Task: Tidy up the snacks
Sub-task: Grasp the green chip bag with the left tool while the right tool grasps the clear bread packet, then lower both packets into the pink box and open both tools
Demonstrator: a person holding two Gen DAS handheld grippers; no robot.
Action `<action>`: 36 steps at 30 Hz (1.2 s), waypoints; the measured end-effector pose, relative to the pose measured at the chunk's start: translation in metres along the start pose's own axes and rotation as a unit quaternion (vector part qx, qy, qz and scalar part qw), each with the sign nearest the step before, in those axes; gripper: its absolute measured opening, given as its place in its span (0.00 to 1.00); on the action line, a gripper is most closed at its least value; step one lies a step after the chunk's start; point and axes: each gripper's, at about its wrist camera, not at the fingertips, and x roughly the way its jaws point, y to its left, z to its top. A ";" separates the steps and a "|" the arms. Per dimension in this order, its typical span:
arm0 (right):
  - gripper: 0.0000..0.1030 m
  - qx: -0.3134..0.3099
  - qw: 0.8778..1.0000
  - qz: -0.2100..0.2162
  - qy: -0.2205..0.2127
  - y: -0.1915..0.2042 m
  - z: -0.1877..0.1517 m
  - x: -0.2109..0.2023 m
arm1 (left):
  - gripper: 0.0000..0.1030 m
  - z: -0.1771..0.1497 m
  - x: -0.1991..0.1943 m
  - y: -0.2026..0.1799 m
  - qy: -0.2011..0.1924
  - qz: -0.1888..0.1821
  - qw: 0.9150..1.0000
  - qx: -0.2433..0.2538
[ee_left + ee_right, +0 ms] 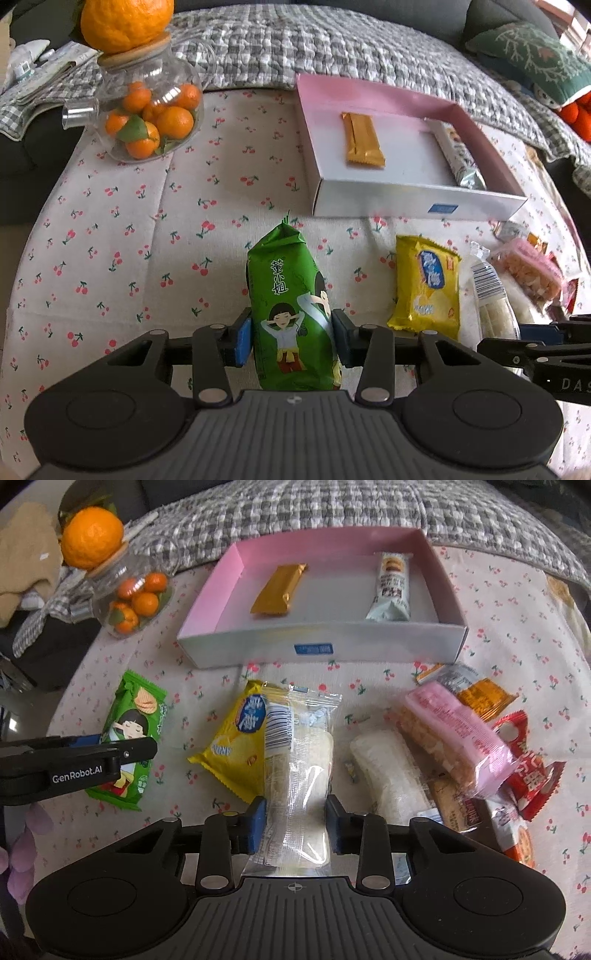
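1. Left wrist view: the left gripper (pixel 291 341) pinches a green chip bag (pixel 291 314) across its width, blue pads pressed into both sides. The bag's long axis runs straight out from the fingers, its crimped top pointing to the far side of the cherry-print tablecloth (pixel 129 240). The open box (pixel 417 206) lies beyond that tip and a little to the right, its near wall facing the bag. Inside rest a gold bar (pixel 364 138) at the middle and a pale wrapped bar (pixel 461 158) against the right wall, leaving bare floor at the left. A jar of small oranges (pixel 147 118) stands far left, well apart. A yellow packet (pixel 424 288) lies just right of the bag; the other gripper's tip shows at the right edge.

2. Right wrist view: the right gripper (pixel 295 823) is closed on a clear-wrapped white roll (pixel 299 775), which lies lengthwise away from the fingers, its barcode end farthest. The roll overlaps the yellow packet to its left. The box sits directly ahead, its near wall square across the roll's axis. A second white roll (pixel 388 775), a pink packet (pixel 454 734) and a red packet (pixel 524 764) crowd the right. Judging by position, each packet must travel forward over the near wall; the right hand looks squarer to the box, the left nearer its empty end.
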 end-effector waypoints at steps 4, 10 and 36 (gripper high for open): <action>0.32 0.005 1.000 0.000 -0.016 -0.005 0.005 -0.010 | 0.39 0.002 -0.005 -0.002 -0.010 -0.003 1.000 -0.001; 0.32 -0.002 0.999 -0.021 -0.041 -0.010 0.013 -0.021 | 0.39 0.008 -0.011 -0.006 -0.026 -0.006 1.000 -0.005; 0.32 -0.028 0.989 -0.063 -0.132 -0.036 0.124 0.002 | 0.39 0.097 0.016 -0.059 -0.113 -0.048 0.992 0.039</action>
